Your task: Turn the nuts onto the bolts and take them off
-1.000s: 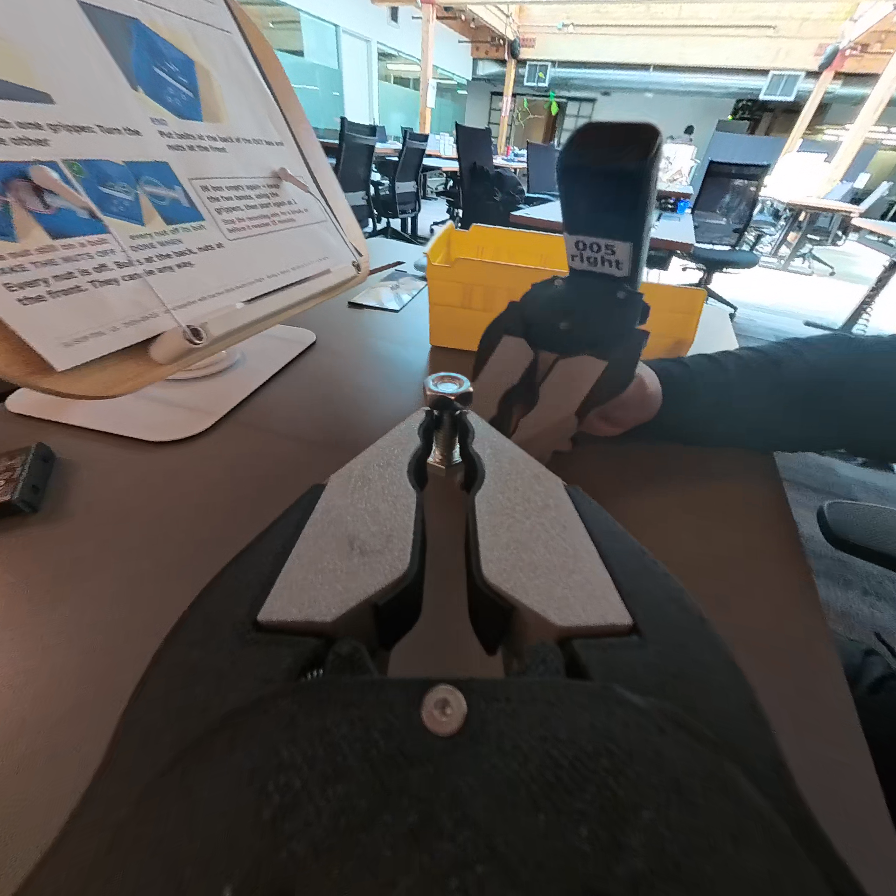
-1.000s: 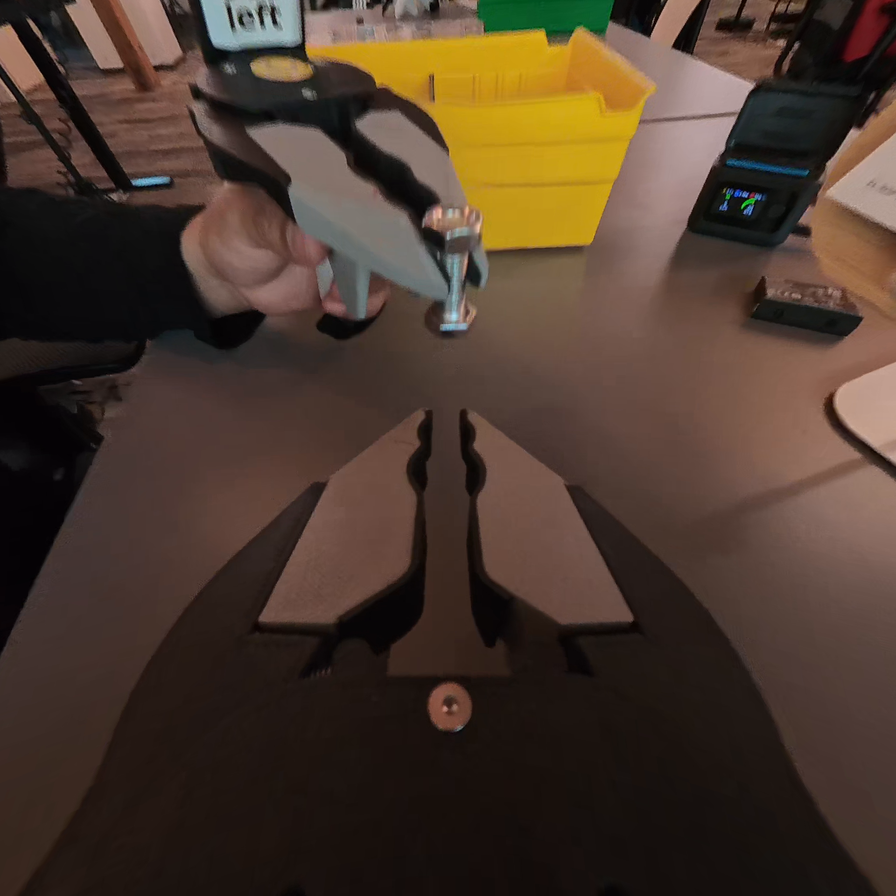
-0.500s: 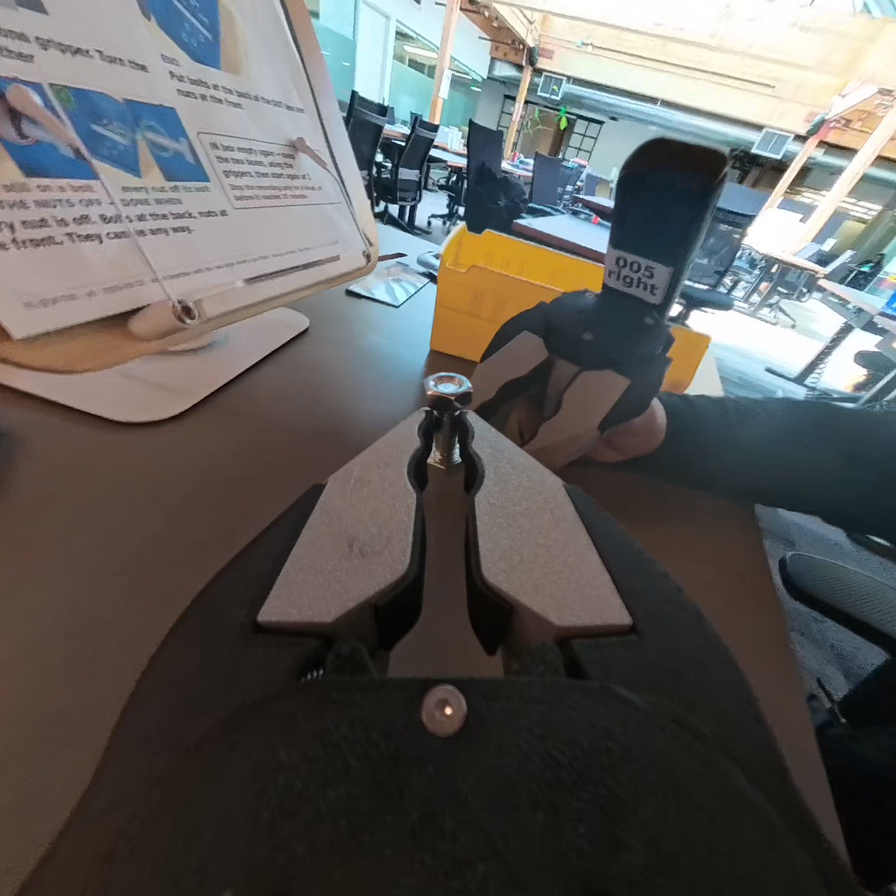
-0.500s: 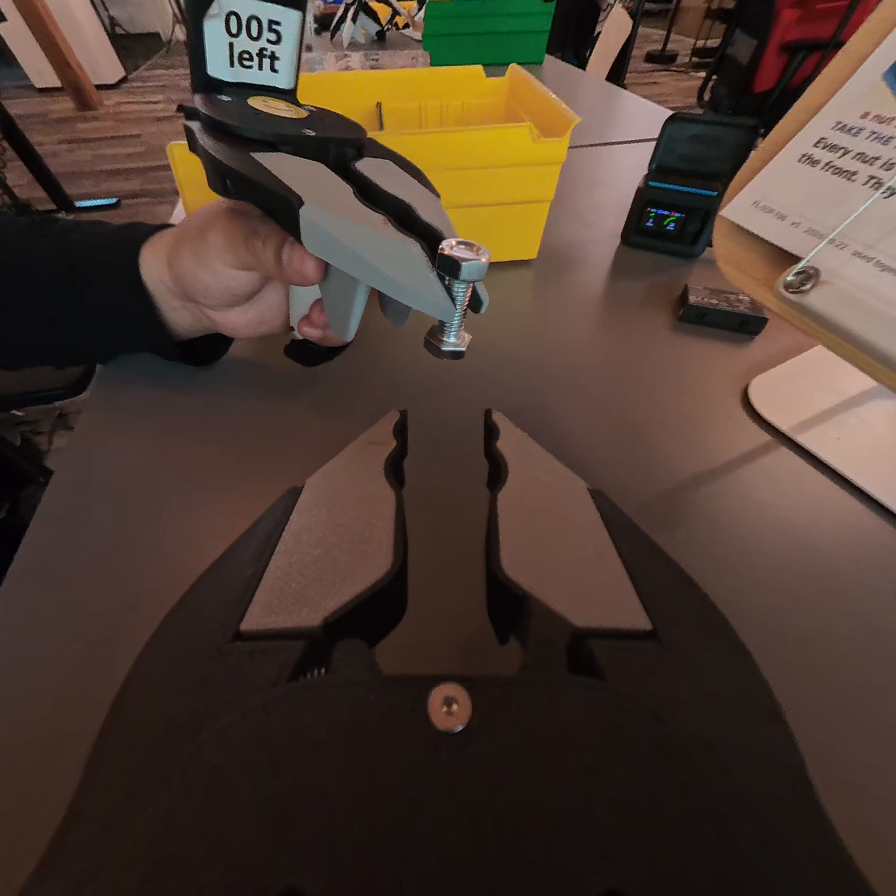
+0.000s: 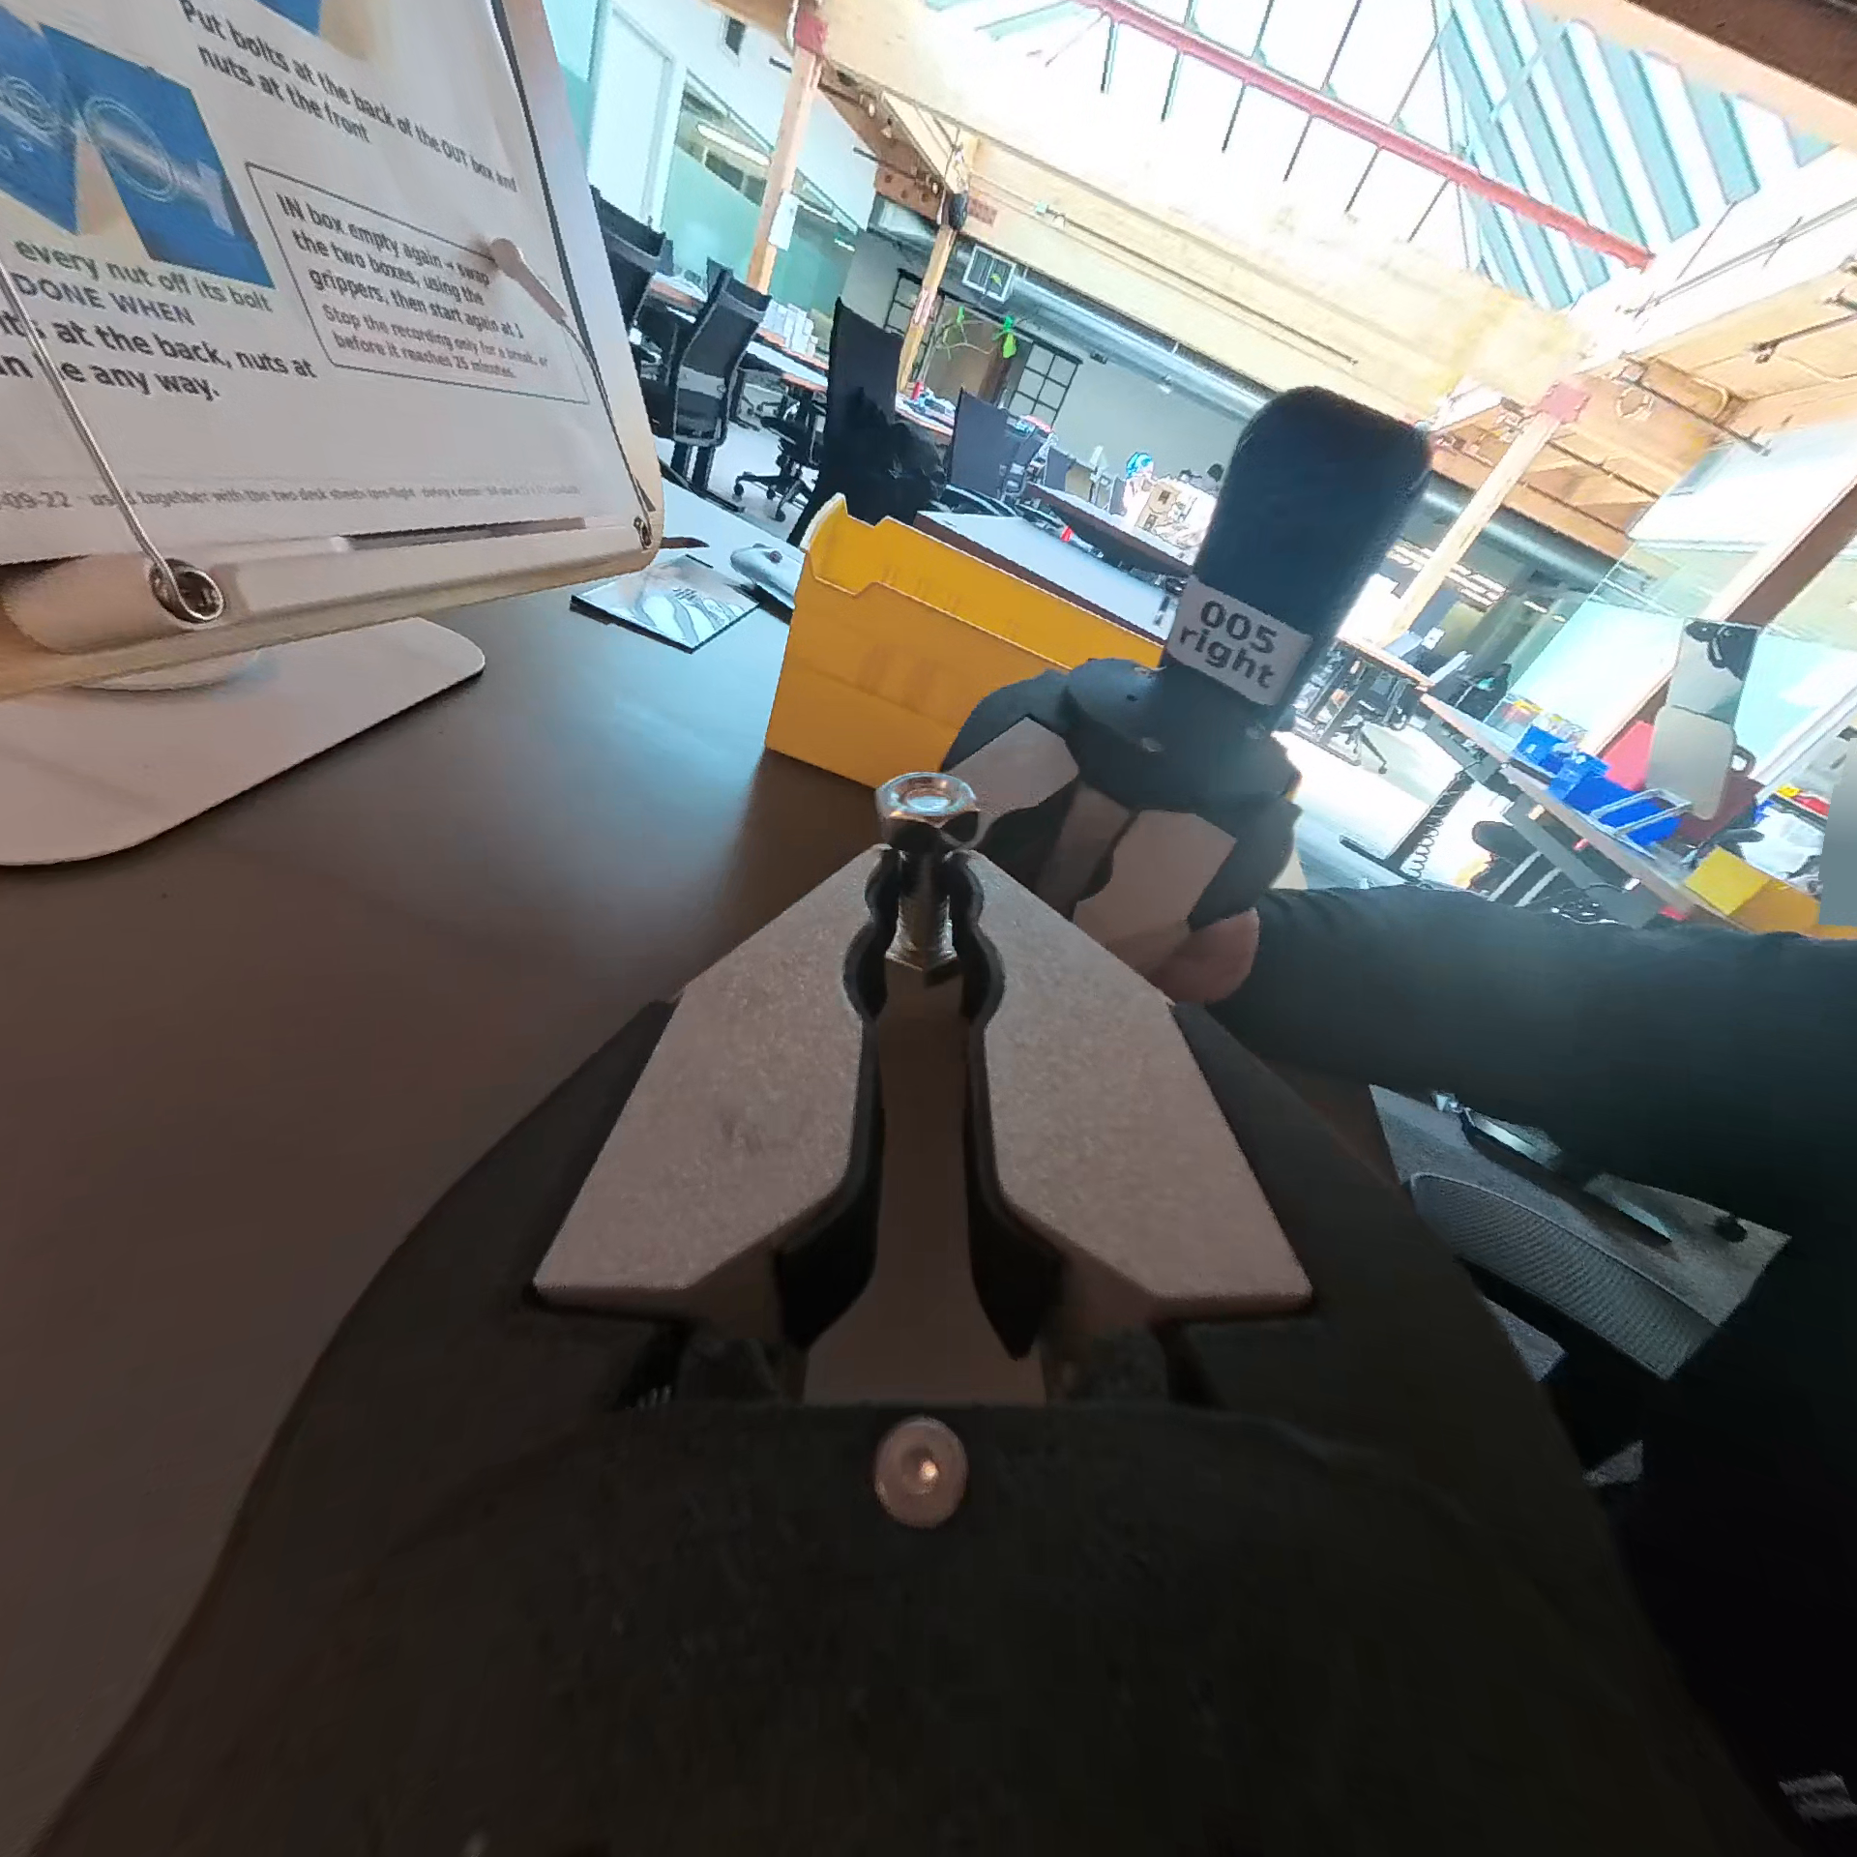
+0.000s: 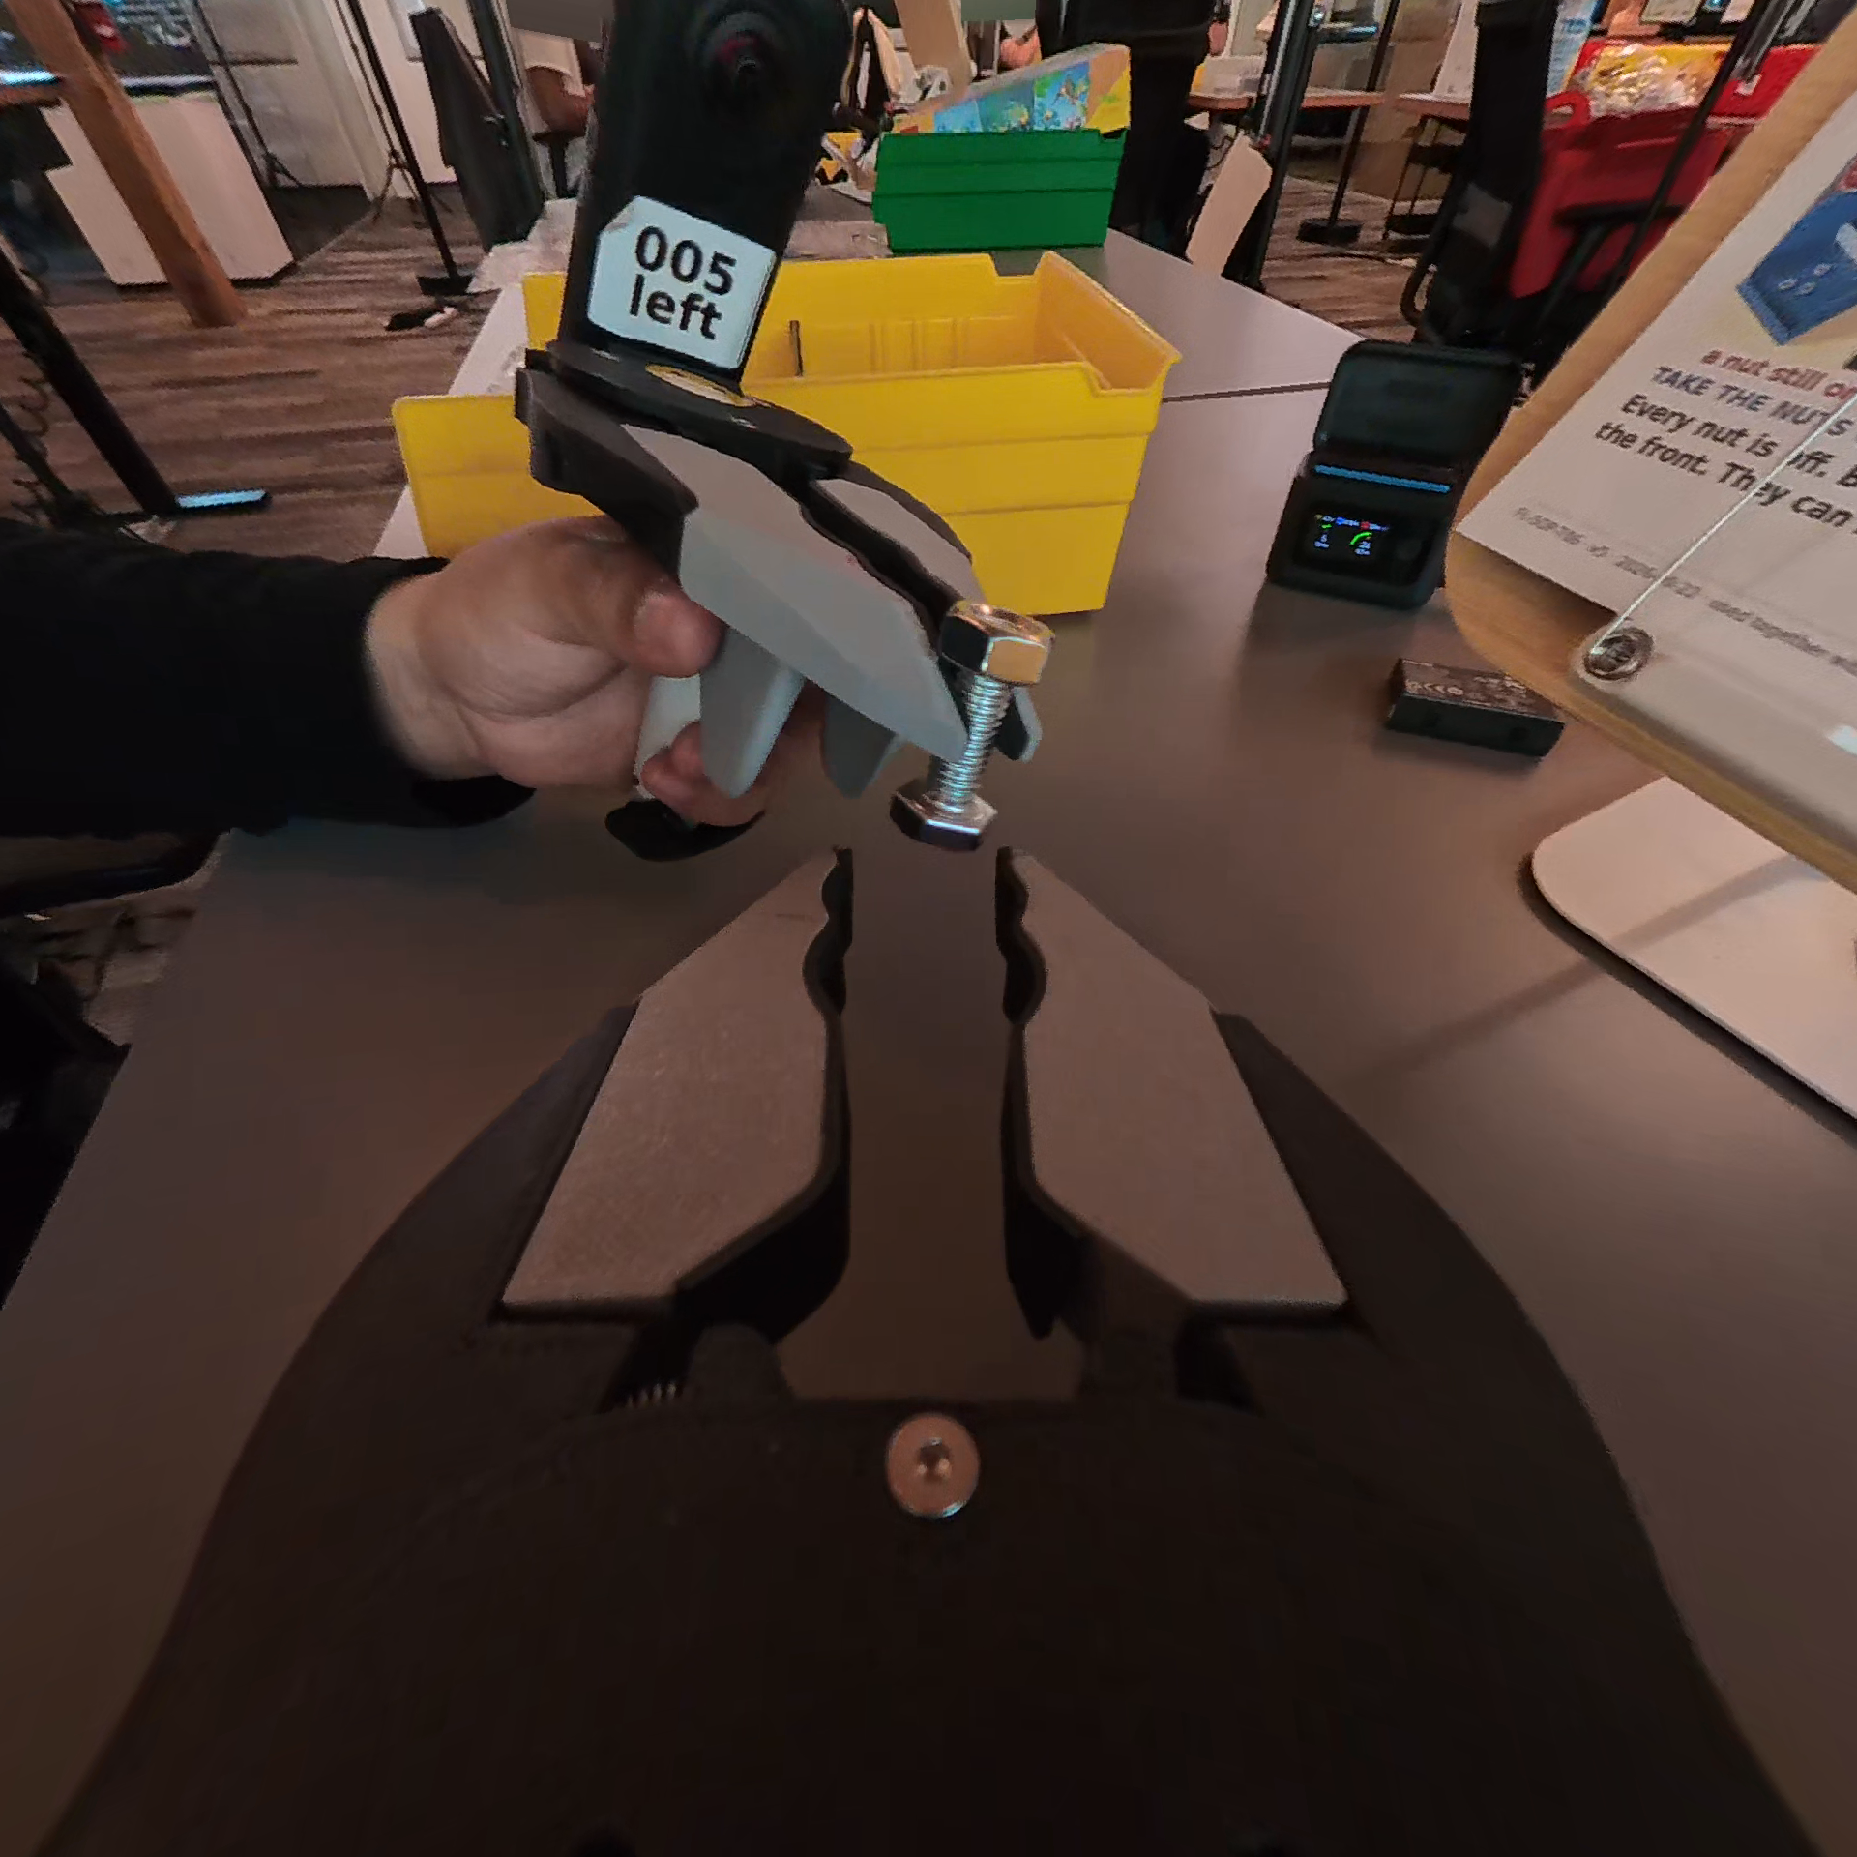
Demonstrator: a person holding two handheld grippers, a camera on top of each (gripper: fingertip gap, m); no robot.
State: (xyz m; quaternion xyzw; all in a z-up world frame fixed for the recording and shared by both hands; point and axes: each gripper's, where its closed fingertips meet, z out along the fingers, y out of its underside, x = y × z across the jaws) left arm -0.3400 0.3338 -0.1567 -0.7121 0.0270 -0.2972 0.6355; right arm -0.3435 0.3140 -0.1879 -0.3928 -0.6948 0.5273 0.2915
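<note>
Bright steel marks the bolt (image 6: pixel 980 703), which the left gripper (image 6: pixel 990 693) holds by the threaded shaft just under the hex head, its jaws clamped on it. The bolt hangs above the dark table (image 6: pixel 1256 804), head up and slightly tilted, with the nut (image 6: pixel 943 812) sitting at the low end of the thread. From the left wrist view the same bolt (image 5: pixel 919 904) points away between the grey fingers (image 5: pixel 744 1105), its far end up.

The right gripper (image 6: pixel 924 884) waits just near of the nut with its jaws apart and nothing in them; the nut sits level with the gap between the tips, close but not yet touched.

The step in hand looks like catching the nut to turn it. To do it well, the right jaws should close on two flat sides of the nut, square to the thread, so the grip does not slip over the corners. The left gripper should keep the bolt firm and not let it spin. Short turns with a fresh grip each time look safer than one long twist. With the nut so near the end of the thread, it may drop free, so staying low over the table helps.

Beyond the grippers stands a yellow bin (image 6: pixel 1005 442), with a small black device (image 6: pixel 1387 502) to its right and a sheet on a stand (image 5: pixel 301 301) at the table's edge.
</note>
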